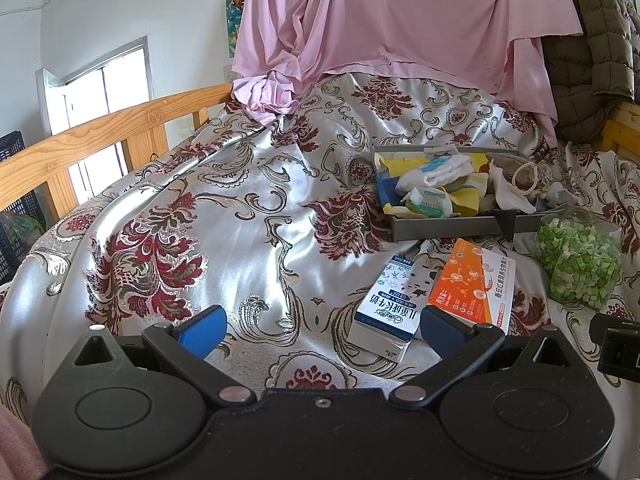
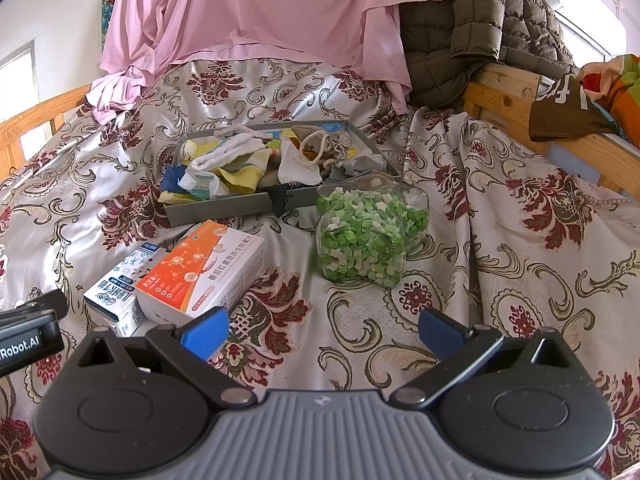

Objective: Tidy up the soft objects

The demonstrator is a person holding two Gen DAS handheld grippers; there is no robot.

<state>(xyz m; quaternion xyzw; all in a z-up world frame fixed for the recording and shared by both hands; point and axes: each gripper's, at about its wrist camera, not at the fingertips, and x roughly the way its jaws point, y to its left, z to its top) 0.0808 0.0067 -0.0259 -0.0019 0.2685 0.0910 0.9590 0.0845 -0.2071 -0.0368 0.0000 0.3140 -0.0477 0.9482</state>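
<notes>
A grey tray on the bed holds several soft items: white and yellow cloths, a tissue pack and a beige drawstring pouch. My left gripper is open and empty, low over the bedspread, with the tray ahead to its right. My right gripper is open and empty, in front of a clear bag of green and white pieces.
A blue and white milk carton and an orange and white box lie in front of the tray. Pink sheet and quilted jacket hang behind. Wooden bed rails stand on both sides.
</notes>
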